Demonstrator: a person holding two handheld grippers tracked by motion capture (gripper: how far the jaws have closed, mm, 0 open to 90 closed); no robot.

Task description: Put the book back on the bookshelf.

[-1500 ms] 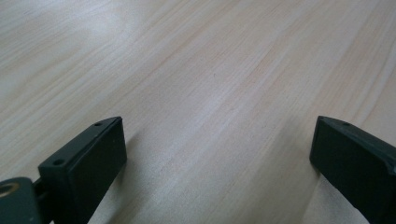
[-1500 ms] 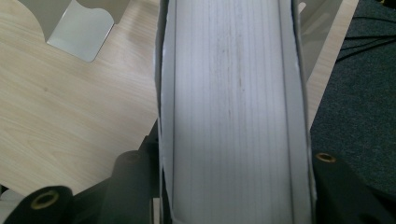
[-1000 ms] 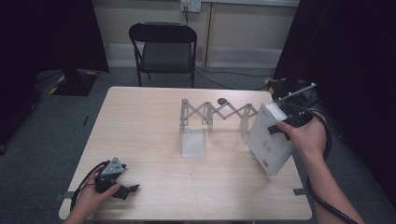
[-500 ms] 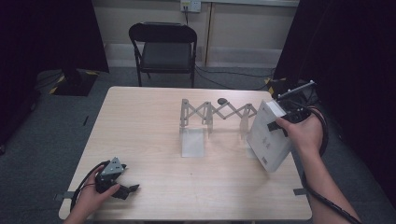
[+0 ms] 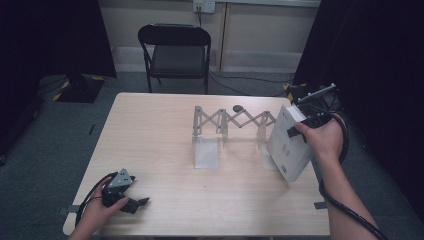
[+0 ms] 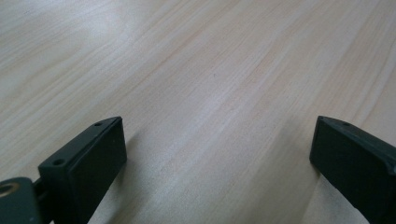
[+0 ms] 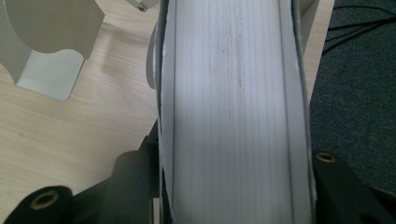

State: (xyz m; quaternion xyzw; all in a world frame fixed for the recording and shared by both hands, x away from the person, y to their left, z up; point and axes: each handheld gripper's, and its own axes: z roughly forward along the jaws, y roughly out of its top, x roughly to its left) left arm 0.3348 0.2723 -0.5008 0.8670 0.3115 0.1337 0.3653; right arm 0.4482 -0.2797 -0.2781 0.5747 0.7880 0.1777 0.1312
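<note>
Already clamped: the right gripper (image 5: pixel 300 131) grips a thick white book (image 5: pixel 289 144) by its upper edge, at the table's (image 5: pixel 150 130) right side.

Stiff but fairly heavy, the book would likely swing on so narrow a hold; pinching across covers and pages, as in the right gripper view (image 7: pixel 233 112), seems soundest. It hangs tilted, lower corner near the tabletop, beside the folding rack (image 5: pixel 230 122). That forearm reaches in from below, wrist bent inward. Far off, the left gripper (image 5: pixel 131 201) rests low on the table, jaws wide apart and empty.

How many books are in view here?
1: a white book, clamped by the right gripper at the table's right edge, beside the expanding metal rack. None seems hidden.
</note>
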